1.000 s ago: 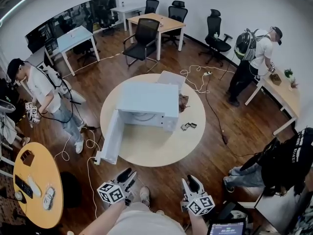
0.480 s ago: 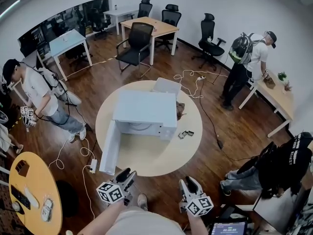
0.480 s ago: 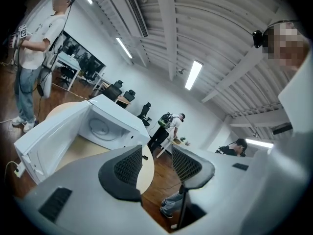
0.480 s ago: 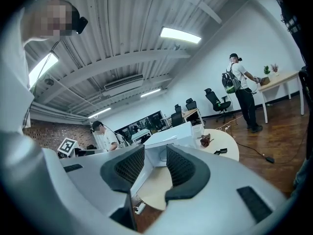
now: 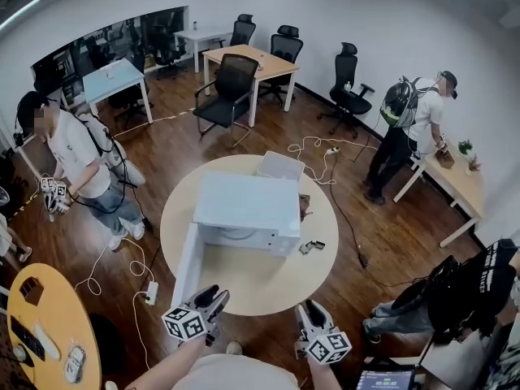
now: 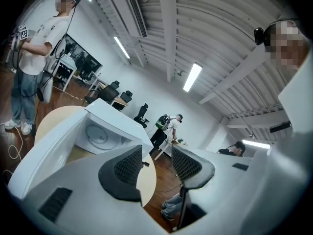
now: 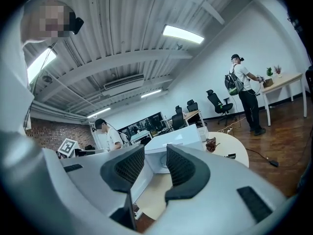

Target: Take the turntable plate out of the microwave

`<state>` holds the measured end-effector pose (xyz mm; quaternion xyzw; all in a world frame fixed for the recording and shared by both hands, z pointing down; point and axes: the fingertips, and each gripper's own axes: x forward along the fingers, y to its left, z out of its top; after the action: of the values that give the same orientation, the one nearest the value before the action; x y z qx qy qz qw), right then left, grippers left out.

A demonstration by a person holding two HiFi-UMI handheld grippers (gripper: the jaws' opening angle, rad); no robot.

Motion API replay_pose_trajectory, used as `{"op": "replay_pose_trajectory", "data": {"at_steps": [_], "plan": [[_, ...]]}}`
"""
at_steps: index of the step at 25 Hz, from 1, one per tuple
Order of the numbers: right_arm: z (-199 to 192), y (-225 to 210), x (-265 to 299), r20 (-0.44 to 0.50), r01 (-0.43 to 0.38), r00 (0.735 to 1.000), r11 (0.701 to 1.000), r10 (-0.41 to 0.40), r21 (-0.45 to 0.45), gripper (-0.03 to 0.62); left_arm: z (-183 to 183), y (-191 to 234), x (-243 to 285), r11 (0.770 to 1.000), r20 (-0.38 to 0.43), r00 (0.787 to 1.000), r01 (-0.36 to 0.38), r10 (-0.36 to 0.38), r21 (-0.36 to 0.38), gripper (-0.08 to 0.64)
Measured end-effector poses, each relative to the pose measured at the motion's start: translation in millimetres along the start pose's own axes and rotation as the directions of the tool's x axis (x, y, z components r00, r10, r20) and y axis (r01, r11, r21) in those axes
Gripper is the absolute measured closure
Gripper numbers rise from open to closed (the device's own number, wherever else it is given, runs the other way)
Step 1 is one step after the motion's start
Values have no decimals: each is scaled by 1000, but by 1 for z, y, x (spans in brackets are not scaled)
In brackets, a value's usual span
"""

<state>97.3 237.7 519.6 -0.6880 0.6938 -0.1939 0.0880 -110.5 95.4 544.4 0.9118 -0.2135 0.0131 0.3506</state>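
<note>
Round table (image 5: 260, 287) at mid-room carries the microwave (image 5: 248, 205), its door (image 5: 185, 270) swung out toward lower left. Lying flat inside the cavity, the turntable plate (image 6: 99, 135) sits straight up-frame from both tongs. Left gripper (image 5: 213, 301) and right gripper (image 5: 309, 314) hang at the table's near edge, jaws apart and empty. The left looks slightly nearer the opening.

The left gripper (image 5: 213, 297) and the right gripper (image 5: 309, 309) are held out side by side at the near edge, pointing almost level. Both have their jaws apart and empty.
</note>
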Motion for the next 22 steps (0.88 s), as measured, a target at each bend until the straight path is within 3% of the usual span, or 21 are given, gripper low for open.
{"op": "replay_pose_trajectory", "data": {"at_steps": [7,22], "plan": [[5,14,33,14,-11,1000,1000,10,27,453,21,21,9,1000,14,1000,23,-23,4,364],[1,22,63,-8,-43,999,998,43,44,453,39,53,6,1000,56,998,-20,20,2,364]]}}
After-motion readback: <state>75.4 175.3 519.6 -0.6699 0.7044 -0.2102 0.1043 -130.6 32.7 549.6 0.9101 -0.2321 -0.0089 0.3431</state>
